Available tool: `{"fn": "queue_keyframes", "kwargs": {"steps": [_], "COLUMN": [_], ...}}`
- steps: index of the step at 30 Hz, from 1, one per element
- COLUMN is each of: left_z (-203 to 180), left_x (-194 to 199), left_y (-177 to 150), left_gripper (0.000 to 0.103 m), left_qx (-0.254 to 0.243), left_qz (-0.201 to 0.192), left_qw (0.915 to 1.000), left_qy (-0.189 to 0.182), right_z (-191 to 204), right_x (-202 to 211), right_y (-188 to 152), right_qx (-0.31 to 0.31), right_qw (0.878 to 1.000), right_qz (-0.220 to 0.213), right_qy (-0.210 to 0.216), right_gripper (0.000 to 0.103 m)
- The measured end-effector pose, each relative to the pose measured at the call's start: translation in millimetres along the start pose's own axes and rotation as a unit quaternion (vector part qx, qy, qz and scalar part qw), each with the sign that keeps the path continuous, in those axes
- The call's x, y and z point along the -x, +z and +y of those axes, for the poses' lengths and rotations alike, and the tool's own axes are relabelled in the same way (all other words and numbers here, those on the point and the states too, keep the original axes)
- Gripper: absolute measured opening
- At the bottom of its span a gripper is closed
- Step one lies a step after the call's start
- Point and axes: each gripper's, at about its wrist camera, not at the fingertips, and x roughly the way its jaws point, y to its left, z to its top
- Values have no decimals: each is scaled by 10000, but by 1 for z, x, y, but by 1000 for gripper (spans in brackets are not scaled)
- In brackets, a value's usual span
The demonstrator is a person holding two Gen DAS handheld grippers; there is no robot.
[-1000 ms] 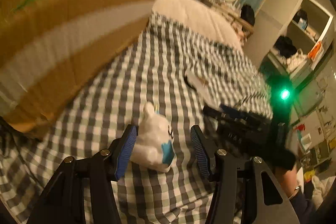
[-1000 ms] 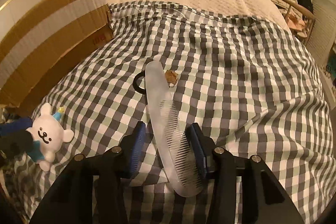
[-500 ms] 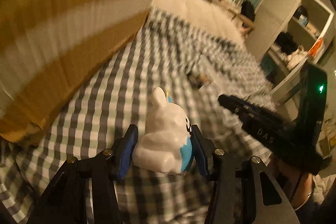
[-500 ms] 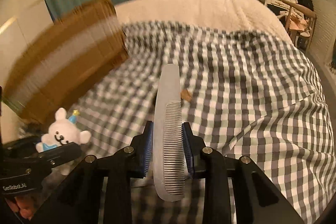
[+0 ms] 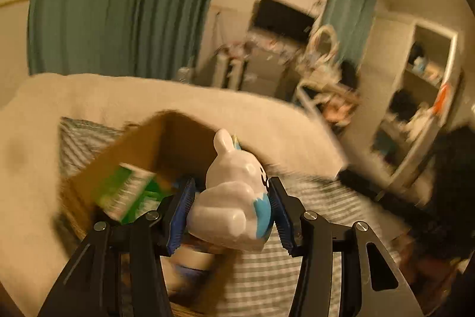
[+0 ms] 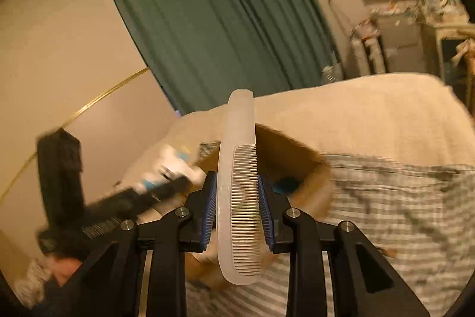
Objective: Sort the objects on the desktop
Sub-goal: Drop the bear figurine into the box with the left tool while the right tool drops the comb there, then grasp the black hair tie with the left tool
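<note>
My left gripper [image 5: 231, 213] is shut on a white rabbit figurine [image 5: 234, 198] with a blue patch, held in the air over the open cardboard box [image 5: 166, 138]. A green carton [image 5: 127, 192] lies inside that box. My right gripper [image 6: 237, 213] is shut on a translucent white comb [image 6: 239, 186], which stands upright between the pads, teeth to the right. In the right wrist view the box [image 6: 297, 156] is just behind the comb, and the left gripper [image 6: 118, 198] with the blurred figurine [image 6: 169, 165] crosses at the left.
The box sits on a bed with a checked cover [image 6: 400, 213] and a cream blanket [image 6: 371, 109]. Green curtains [image 5: 118, 5] hang behind. A cluttered dresser and shelves [image 5: 421, 97] stand at the right. A hand [image 6: 65, 269] shows at the lower left.
Both grippers have lifted off the bed and swung toward the box. The figurine now hangs over the box opening, and the comb is raised in front of it.
</note>
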Motion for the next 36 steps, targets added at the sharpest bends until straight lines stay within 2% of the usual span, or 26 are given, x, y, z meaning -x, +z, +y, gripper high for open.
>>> {"fn": "queue_keyframes", "kwargs": {"steps": [1, 2, 3, 4, 5, 8, 13, 16, 17, 21, 22, 25, 26, 28, 30, 33, 36], "left_z": [10, 19, 32, 39, 42, 39, 16, -5, -10, -40, -47, -73, -81, -100, -120, -147, -166], "left_x": [-6, -13, -20, -24, -26, -29, -2, 19, 25, 48, 50, 44, 39, 24, 3, -34, -74], "left_y": [-4, -9, -19, -26, -31, -31, -36, -35, -33, -39, -42, -60, -68, -84, -95, -117, -137], "left_gripper": [53, 59, 83, 94, 99, 99, 100, 102, 103, 103, 103, 103, 103, 103, 103, 103, 103], "left_qx": [-66, -86, -19, 38, 54, -62, 135, -60, -82, -104, -104, -207, -303, -513, -740, -1054, -1262], "left_qz": [66, 122, 160, 205, 160, 207, -168, -409, -512, -778, -773, -630, -567, -463, -210, 78, 423], "left_qw": [9999, 9998, 9999, 9998, 9998, 9998, 9997, 9991, 9987, 9967, 9968, 9977, 9978, 9975, 9970, 9944, 9910], "left_qy": [121, 151, 31, 8, 89, 19, -124, -20, -19, -197, -181, -105, -133, -127, -23, 21, 124], "right_z": [3, 4, 3, 0, -3, -5, -2, -8, -11, -23, -29, -44, -51, -70, -84, -105, -125], "right_x": [-12, -24, -31, -35, -33, -17, 27, 62, 75, 108, 116, 132, 130, 125, 114, 99, 85], "right_y": [3, 5, 6, 5, 3, -1, -18, -35, -40, -52, -59, -100, -106, -112, -108, -101, -116], "right_qx": [-121, -288, -467, -696, -839, -743, -28, 325, 347, 324, 412, 523, 416, 298, 285, 264, 456], "right_qw": [9999, 9993, 9983, 9966, 9952, 9933, 9851, 9708, 9680, 9586, 9516, 9335, 9325, 9383, 9349, 9396, 9268], "right_qz": [-36, -81, -109, -156, -265, -430, -367, -297, -282, -471, -574, -797, -697, -503, -364, -342, -192], "right_qy": [-110, -245, -325, -403, -423, -775, -1678, -2356, -2468, -2791, -2990, -3456, -3520, -3407, -3519, -3394, -3724], "right_gripper": [27, 29, 48, 68, 69, 69, 77, 78, 78, 92, 93, 93, 93, 93, 94, 101, 102]}}
